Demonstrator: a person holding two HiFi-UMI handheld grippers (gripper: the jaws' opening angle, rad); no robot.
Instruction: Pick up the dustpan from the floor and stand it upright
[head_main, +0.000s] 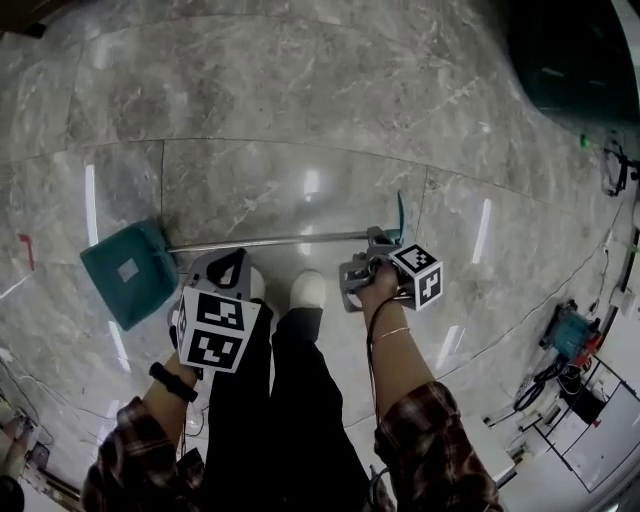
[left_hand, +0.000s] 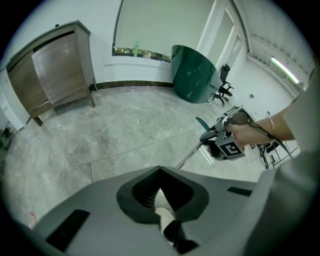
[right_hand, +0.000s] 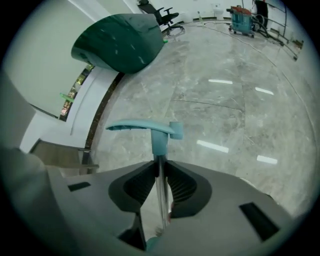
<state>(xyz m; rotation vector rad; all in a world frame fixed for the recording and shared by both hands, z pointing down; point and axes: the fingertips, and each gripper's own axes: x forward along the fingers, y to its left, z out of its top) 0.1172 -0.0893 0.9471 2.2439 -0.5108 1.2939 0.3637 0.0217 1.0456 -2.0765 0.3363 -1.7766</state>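
Right gripper (right_hand: 160, 172) fingers clamp the dustpan (head_main: 127, 272) by its metal shaft (right_hand: 161, 200), just below the teal grip (right_hand: 150, 129). Left gripper (left_hand: 159, 172) fingers closed, empty, near the pan.

We stand on a polished grey marble floor (head_main: 300, 90), its big slabs split by thin seams and streaked with bright reflections of lights. Far to the left, a brown wooden cabinet (left_hand: 55, 70) on legs stands against a white wall (left_hand: 102, 45). Beside it, a wide pale window (left_hand: 160, 25) sits above a dark skirting band (left_hand: 130, 85). Further right bulges a dark green rounded structure (left_hand: 192, 72), with a black office chair (left_hand: 223, 86) near it. A strip light (left_hand: 284, 70) glows overhead. At the right edge lie a teal machine (head_main: 570, 335) and tangled cables (head_main: 540, 385).
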